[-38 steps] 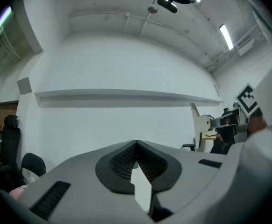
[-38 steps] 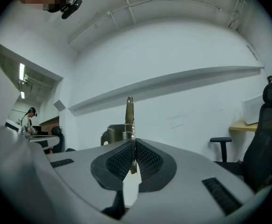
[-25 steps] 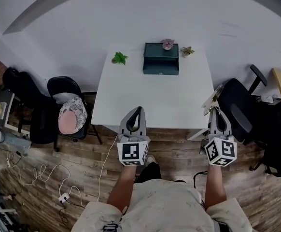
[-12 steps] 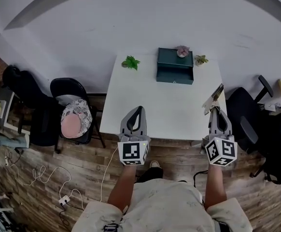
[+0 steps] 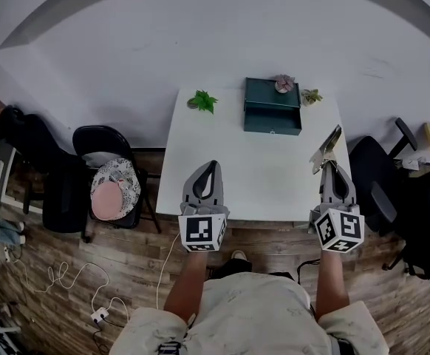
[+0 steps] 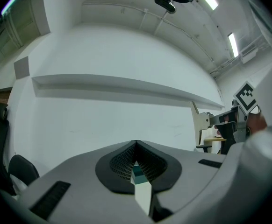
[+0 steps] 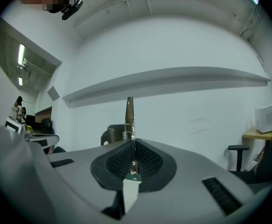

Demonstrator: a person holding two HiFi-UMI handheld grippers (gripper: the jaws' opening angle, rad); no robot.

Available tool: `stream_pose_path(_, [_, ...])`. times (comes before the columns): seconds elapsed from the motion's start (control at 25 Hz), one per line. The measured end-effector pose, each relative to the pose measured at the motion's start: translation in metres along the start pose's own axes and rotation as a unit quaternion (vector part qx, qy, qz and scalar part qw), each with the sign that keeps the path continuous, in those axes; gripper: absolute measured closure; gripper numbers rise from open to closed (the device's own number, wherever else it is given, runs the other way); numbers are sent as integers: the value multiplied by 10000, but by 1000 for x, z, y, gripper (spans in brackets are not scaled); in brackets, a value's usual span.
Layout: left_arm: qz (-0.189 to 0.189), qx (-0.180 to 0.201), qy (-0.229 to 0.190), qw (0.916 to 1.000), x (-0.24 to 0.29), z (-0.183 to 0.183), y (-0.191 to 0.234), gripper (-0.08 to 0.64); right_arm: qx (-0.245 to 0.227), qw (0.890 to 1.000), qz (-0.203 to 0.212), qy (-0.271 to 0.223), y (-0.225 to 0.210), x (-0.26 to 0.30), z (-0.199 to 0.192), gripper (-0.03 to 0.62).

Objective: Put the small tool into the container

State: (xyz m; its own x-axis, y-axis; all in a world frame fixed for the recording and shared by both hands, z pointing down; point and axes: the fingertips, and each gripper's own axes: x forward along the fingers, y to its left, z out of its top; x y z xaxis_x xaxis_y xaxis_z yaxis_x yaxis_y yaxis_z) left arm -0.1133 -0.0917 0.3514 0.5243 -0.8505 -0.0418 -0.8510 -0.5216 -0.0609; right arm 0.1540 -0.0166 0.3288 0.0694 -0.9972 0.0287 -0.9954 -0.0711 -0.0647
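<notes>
The small tool [image 5: 331,145] is clamped in the right claw [image 5: 332,167]. It is held by its lower end, and most of its length stands out beyond the tips, over the near right corner of the desk [image 5: 222,161]. The left claw [image 5: 211,167] is closed with nothing in it.

The dark green container [image 5: 272,107] stands well apart from the tool, at the desk's far edge. Its form suggests a rectangular, hard-walled box with a small pale fitting on its front. Whether its top is open cannot be told from the head view. If it is shut, the tool would be knocked against the lid.

In the right gripper view the small tool [image 7: 129,113] is seen edge-on as a thin, flat strip of smooth metal, with what may be a coil spring near the pads. A slip or a twist is therefore likely, because so narrow and slick a piece is pinched only at one end. The textured black pads should lessen that.

A small potted plant [image 5: 311,95] stands just beside the container and could be tipped by a wide approach.
</notes>
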Motion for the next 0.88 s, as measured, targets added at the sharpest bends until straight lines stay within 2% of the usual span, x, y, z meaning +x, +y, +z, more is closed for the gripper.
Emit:
stream_pose_path(0.52, [-139,96,-58,9998,18,6,15,555,-92,9999,-111,-64,5,15,5,578])
stream_pose_path(0.88, [-174,233,53,9996,42,-2,12,555,149,9997,-200,-20,-17,42,-12,578])
